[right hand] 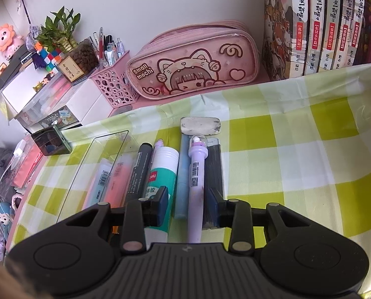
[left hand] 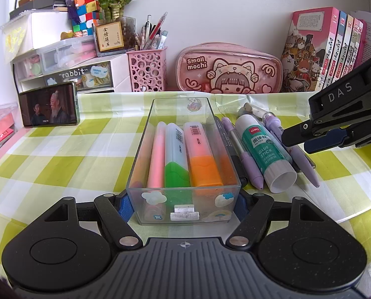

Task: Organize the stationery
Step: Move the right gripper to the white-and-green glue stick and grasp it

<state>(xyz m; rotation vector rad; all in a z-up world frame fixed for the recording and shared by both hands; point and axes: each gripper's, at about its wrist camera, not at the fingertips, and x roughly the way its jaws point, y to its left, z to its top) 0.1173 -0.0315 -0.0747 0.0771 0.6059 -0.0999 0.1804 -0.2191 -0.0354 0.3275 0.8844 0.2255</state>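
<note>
A clear plastic box stands on the checked cloth with a pink, a green and an orange highlighter inside. My left gripper is shut on the box's near end, one pad on each side wall. To the right of the box lie a black marker, a glue stick, a blue stick and a purple pen. My right gripper hangs over them with its jaws apart. The purple pen and the blue stick lie between its pads, which do not press on them.
A worn eraser and a dark flat strip lie beyond the pens. Against the wall stand a pink pencil case, a pink pen holder, books and small drawers. A phone leans at the left.
</note>
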